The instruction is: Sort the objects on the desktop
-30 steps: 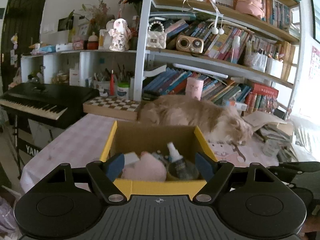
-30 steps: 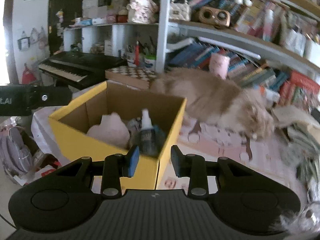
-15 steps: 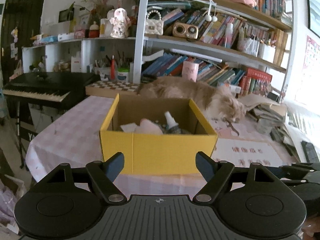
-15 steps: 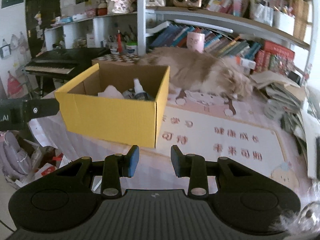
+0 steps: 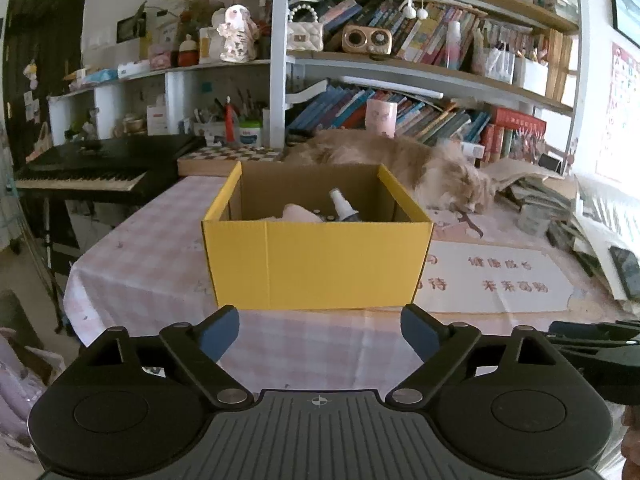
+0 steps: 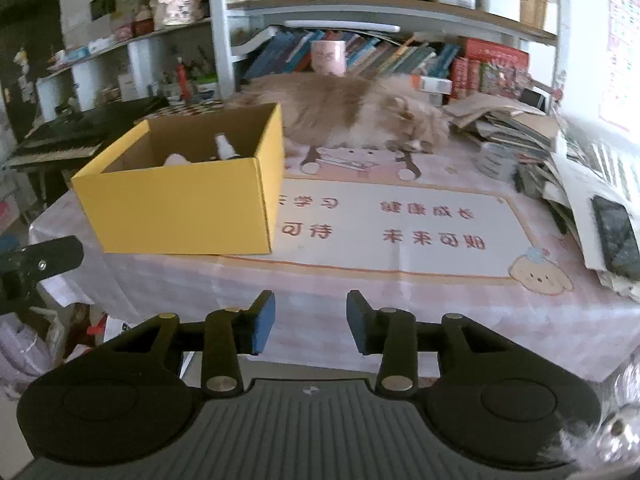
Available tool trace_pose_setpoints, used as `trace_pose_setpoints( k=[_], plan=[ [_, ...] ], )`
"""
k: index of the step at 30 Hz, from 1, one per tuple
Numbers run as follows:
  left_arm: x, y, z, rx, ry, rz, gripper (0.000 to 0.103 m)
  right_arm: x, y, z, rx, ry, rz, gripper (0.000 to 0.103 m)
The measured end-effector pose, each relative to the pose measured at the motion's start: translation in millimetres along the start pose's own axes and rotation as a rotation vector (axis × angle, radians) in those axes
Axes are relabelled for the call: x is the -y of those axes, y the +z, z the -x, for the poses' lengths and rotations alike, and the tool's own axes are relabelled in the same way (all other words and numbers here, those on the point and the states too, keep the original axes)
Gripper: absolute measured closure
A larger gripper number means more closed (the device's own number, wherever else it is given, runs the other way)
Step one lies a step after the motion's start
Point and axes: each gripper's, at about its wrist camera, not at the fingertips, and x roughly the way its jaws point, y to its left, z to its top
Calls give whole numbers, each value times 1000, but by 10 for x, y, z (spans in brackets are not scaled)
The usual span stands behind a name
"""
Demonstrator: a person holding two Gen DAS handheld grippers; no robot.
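A yellow cardboard box (image 5: 316, 260) (image 6: 180, 204) stands on the pink checked tablecloth (image 5: 148, 256). Inside it I see a spray bottle (image 5: 343, 206) (image 6: 225, 147) and a pink soft object (image 5: 300, 213) (image 6: 175, 159). My left gripper (image 5: 320, 330) hovers in front of the box near the table's front edge, its jaws opening wide with nothing between them. My right gripper (image 6: 310, 322) hangs off the front edge, right of the box, its jaws opening too, with nothing between them.
A fluffy cat (image 5: 400, 164) (image 6: 360, 116) lies behind the box. A printed mat (image 6: 392, 224) covers the table's middle. Piled papers and a phone (image 6: 616, 236) crowd the right side. A keyboard (image 5: 92, 168) stands left; bookshelves (image 5: 420, 60) rise behind.
Both grippers pulled back from over the box toward the table's front edge. The left jaws spread wider; the right jaws parted somewhat. The right view swung to the right of the box.
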Motion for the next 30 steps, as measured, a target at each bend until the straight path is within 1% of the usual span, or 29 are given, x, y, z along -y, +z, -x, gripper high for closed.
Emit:
trace_pose_setpoints(
  k=[2,8,11,12,14,18,21,25,27,29,30],
  plan=[
    [23,-22,-4,-5,3,-9,12,28,-36,9,-3,-11,-13,64],
    [25,-74,-36,-42,12,1,12,84,-104,38,-11,-35,-29,54],
    [21,-105,-60,-63,18,10,12,109,-109,49,-7,-40,-31,46],
    [23,-112,-71,-71,21,11,12,111,-108,52,-7,-40,-30,41],
    [24,-125,-77,-81,23,15,12,115,-106,58,-4,-36,-29,39],
    [30,-150,-94,-100,27,19,11,121,-107,70,-1,-37,-28,27],
    [31,-160,-111,-112,34,23,9,132,-107,76,-1,-46,-28,19],
    [20,-173,-125,-121,43,28,5,158,-117,91,-2,-61,-25,13],
    [29,-177,-124,-123,42,29,4,168,-117,89,-5,-69,-24,13],
    [34,-170,-118,-120,41,25,2,178,-120,81,-12,-75,-24,8],
    [42,-169,-110,-117,41,20,1,178,-122,77,-14,-77,-25,3]
  ],
)
